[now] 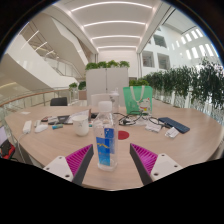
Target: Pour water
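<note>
gripper (pixel 107 160) fingers sit partly open; i see a blue bottle (pixel 107 143) upright between the pink pads (pixel 76 157), contact unclear. beyond it, a white cup (pixel 81 127) stands on the table (pixel 160 140).

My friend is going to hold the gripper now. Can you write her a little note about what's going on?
Gripper: fingers open, with the blue bottle standing between them on the round table. I can't tell if the pads touch it.
Things: a white cup sits beyond the bottle and a little to its left. A small red thing lies just right of the bottle.
Done: the gripper is lined up on the bottle. No pouring shows.
Left: close on the bottle, lift it, tip water into the cup, probably, and set it back down.
</note>
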Demonstrator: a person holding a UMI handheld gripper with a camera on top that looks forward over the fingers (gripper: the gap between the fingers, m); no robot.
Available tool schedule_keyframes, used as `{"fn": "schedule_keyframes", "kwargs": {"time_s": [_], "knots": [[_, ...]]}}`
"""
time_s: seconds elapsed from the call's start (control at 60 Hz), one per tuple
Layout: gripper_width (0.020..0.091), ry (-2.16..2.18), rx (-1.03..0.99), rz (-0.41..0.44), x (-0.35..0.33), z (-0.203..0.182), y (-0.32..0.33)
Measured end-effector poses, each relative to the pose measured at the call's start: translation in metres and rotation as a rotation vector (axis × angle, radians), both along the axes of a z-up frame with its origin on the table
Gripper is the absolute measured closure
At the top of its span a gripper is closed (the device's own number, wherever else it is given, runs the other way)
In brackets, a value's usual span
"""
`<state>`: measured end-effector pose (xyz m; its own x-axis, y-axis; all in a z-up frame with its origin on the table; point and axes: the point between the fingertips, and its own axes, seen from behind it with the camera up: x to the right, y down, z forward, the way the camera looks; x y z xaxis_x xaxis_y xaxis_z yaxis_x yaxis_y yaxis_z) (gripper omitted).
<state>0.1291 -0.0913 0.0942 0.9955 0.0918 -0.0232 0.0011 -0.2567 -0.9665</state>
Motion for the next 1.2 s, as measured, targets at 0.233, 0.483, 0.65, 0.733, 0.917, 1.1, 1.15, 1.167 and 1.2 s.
{"fn": "schedule_keyframes", "kwargs": {"time_s": [0.233, 0.483, 0.65, 0.733, 0.917, 1.1, 1.15, 1.167, 1.2], "knots": [[0.0415, -0.058, 0.069, -0.103, -0.007, -0.015, 0.095], [0.0678, 0.020, 0.016, -0.134, -0.003, -0.028, 0.111], [0.0720, 0.090, -0.072, -0.145, 0.014, -0.020, 0.123], [0.0720, 0.036, -0.045, -0.161, 0.041, 0.011, 0.151], [0.0722, -0.428, 0.030, -0.115, 0.052, 0.095, 0.238], [0.0721, -1.185, 0.125, -0.001, 0.006, 0.130, 0.301], [0.0723, -1.410, 0.182, 0.036, -0.017, 0.131, 0.311], [0.0721, -1.498, 0.182, 0.072, -0.022, 0.141, 0.301], [0.0721, -1.613, 0.193, 0.147, -0.033, 0.124, 0.320]]}}
